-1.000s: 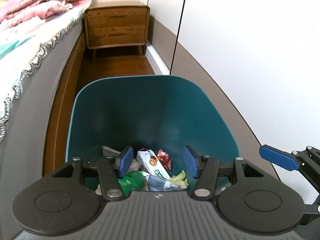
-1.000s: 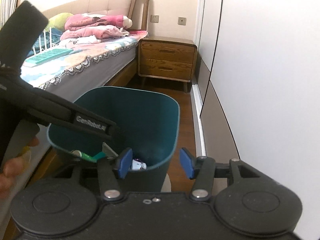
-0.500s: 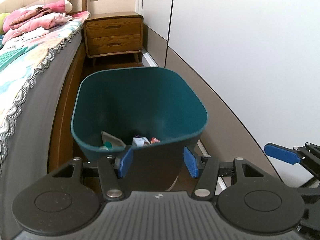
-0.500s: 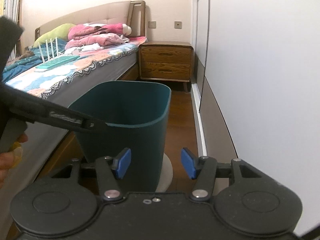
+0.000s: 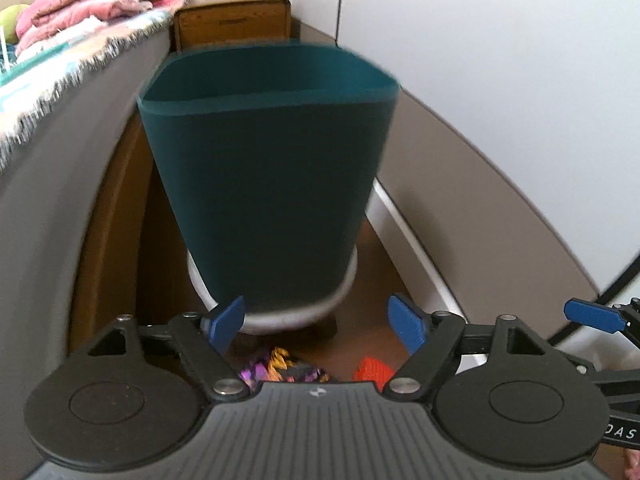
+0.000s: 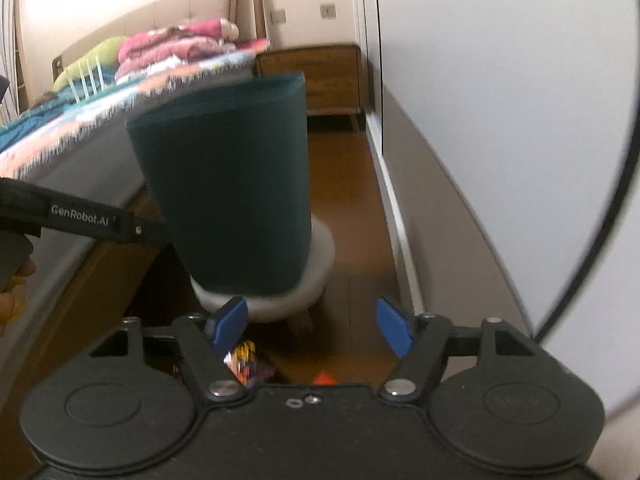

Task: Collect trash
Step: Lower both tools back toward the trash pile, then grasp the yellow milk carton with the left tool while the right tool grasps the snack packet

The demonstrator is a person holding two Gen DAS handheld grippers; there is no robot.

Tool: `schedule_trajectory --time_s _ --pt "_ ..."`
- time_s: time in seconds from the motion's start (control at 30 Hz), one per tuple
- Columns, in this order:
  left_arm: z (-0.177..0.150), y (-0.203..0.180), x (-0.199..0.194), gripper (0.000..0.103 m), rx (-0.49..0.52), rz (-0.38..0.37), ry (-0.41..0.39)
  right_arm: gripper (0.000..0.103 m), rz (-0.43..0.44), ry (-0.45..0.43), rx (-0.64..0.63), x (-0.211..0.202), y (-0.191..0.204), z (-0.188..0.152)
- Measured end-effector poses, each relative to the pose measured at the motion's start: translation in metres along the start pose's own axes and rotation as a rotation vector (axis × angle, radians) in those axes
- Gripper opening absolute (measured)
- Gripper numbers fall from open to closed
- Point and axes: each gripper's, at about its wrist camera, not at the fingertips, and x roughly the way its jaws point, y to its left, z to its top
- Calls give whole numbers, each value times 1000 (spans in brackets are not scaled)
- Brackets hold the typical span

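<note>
Bed [image 5: 60, 152] along the left edge. Left gripper [image 5: 320, 326] low over the wooden floor [image 6: 344, 184], jaws opening, nothing between them. A purple-and-orange wrapper [image 5: 280, 368] lies just beneath, an orange scrap [image 5: 374, 370] beside it. The teal bin [image 5: 268, 184] stands just beyond. Right gripper [image 6: 314, 326] opening too, empty.

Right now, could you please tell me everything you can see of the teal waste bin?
The teal waste bin looks like smooth matte plastic, tapering from a wide rounded-square rim to a narrower foot. It stands upright on a low white stool, on the wooden floor between the bed and the wardrobe. Its contents are hidden. Neither gripper touches it.
</note>
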Motion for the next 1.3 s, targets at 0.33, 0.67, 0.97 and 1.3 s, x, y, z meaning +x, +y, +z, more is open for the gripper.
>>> schedule_trajectory --time_s 0.33,0.67,0.97,1.3 --pt "-95 -30 62 79 51 -81 194 102 -35 109 1 12 -16 -85" --pt "-191 -84 109 79 299 -155 326 102 -42 330 -23 48 -20 -173" --pt "-240 -99 167 79 383 -159 495 98 -31 500 -14 76 -22 -238" --pt "-264 -94 204 79 504 -190 499 83 -37 656 -6 118 -20 -279"
